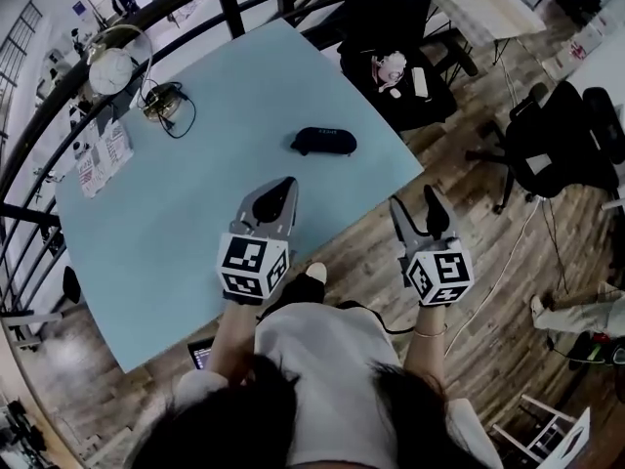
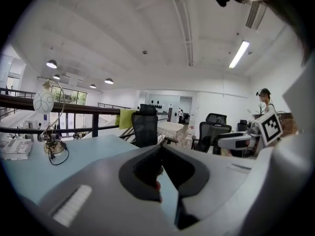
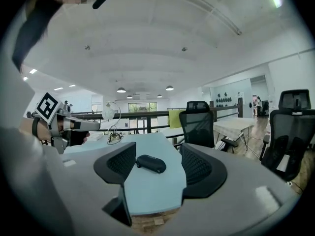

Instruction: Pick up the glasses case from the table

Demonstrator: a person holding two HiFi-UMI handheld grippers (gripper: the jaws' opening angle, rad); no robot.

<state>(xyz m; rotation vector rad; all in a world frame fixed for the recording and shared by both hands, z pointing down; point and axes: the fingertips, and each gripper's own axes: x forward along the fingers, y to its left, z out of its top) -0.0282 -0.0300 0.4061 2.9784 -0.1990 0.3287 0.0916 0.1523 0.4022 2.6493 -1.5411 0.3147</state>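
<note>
A black oval glasses case (image 1: 324, 141) lies on the pale blue table (image 1: 186, 213), toward its right side. In the right gripper view the glasses case (image 3: 150, 163) rests some way ahead, framed between the two jaws. My right gripper (image 1: 415, 203) stands open and empty, held over the wooden floor just off the table's near right edge. My left gripper (image 1: 283, 186) hovers over the table, short of the case and to its left, with its tips together and nothing in them. Seen from the left gripper view, the left gripper (image 2: 161, 149) has its tips touching, and the case is hidden.
A white globe lamp (image 1: 115, 66) with a brass base and a black cable stands at the far left, with papers (image 1: 103, 159) beside it. A black railing runs behind the table. A loaded black chair (image 1: 395, 76) sits past the far right corner, and more office chairs (image 1: 547, 145) stand on the right.
</note>
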